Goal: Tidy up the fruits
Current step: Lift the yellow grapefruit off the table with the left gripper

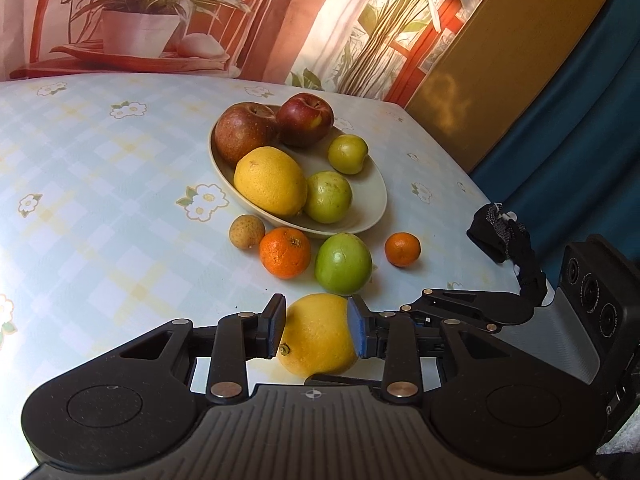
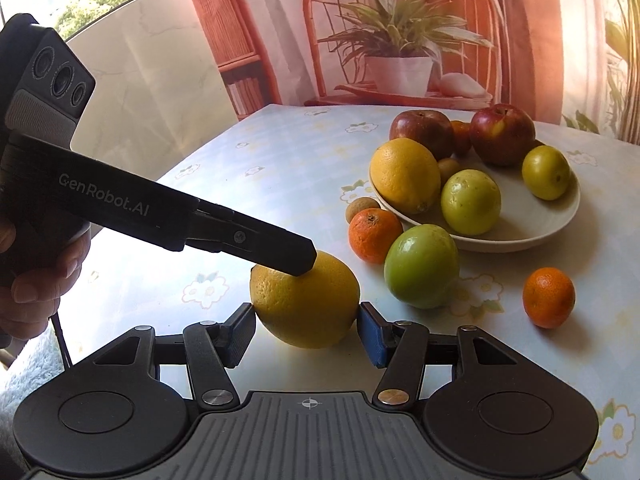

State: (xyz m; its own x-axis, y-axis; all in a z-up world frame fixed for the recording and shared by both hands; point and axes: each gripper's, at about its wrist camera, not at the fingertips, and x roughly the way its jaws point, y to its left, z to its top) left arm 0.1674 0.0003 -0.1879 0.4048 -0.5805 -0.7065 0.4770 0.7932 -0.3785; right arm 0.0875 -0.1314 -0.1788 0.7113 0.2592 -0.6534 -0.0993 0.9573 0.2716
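Observation:
A big yellow citrus fruit (image 1: 318, 336) lies on the table near the front edge. My left gripper (image 1: 316, 330) is shut on it, a pad on each side. In the right wrist view the same fruit (image 2: 308, 308) sits between the open pads of my right gripper (image 2: 306, 330), with the left gripper's finger (image 2: 280, 252) on top of it. A beige bowl (image 1: 372, 200) holds two red apples (image 1: 306, 120), a yellow citrus (image 1: 270, 180) and two yellow-green fruits (image 1: 329, 196). On the table lie a green fruit (image 1: 343, 264), two oranges (image 1: 285, 252) and a small brown fruit (image 1: 247, 231).
The table has a pale checked cloth with flowers (image 1: 100, 200). A printed backdrop with a potted plant (image 1: 140, 28) stands behind it. A yellow panel and blue curtain (image 1: 580, 120) are at the right. The right gripper's body (image 1: 580, 300) shows at the right.

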